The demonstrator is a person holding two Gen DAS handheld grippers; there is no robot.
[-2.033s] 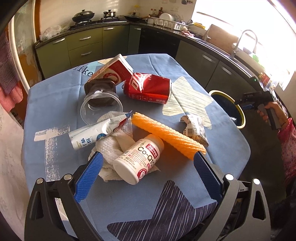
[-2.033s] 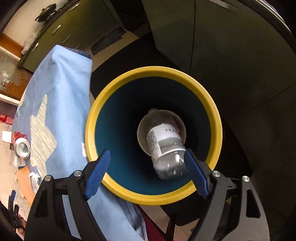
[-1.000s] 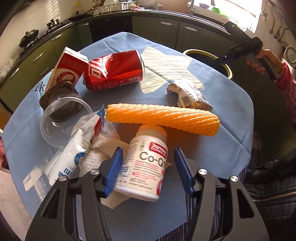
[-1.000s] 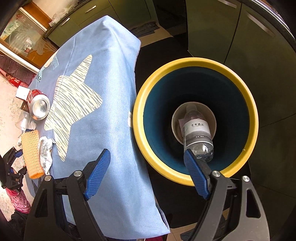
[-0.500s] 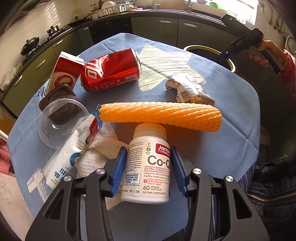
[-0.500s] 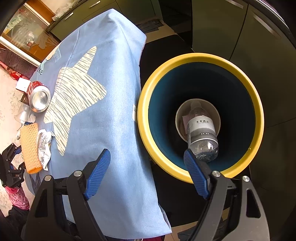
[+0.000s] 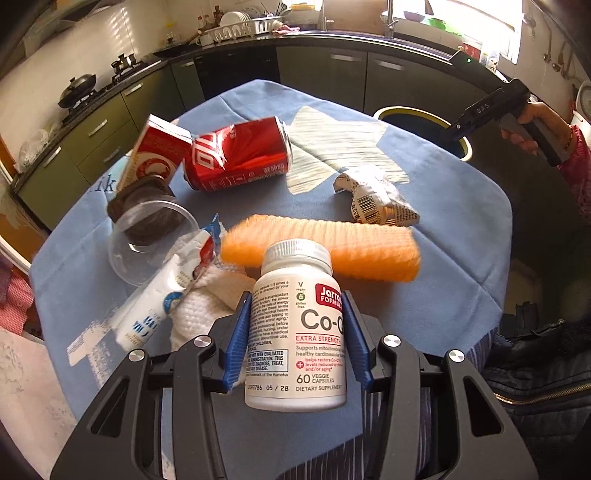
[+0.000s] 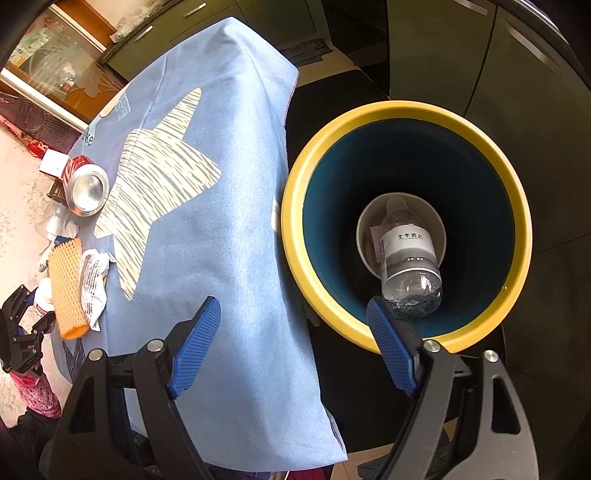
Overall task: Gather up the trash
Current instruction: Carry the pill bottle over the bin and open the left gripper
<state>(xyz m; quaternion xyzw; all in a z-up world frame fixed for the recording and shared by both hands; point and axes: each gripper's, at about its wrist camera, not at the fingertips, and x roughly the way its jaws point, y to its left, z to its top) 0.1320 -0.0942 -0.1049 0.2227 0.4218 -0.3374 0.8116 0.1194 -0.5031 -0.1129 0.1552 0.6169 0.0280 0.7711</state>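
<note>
white pill bottle [image 7: 297, 325] sits pinched upright in the left gripper [image 7: 297, 332], above the table [image 7: 461, 229]. yellow-rimmed bin [image 8: 402, 122] is off its far right edge, right under the spread, empty right gripper [image 8: 293, 347].

Daylight enters through the window [image 7: 458, 22] at upper right of the left wrist view, blown out to white glare. Strong fisheye bending with black corners in both views. The orange foam net [image 7: 325, 251] mid-frame is motion-smeared; the pill bottle [image 7: 295, 325] label at lower centre reads sharp. In the right wrist view the tablecloth [image 8: 229, 229] is evenly lit, the bin [image 8: 406, 118] interior at right falls into deep shadow, and the floor at left is overexposed.
</note>
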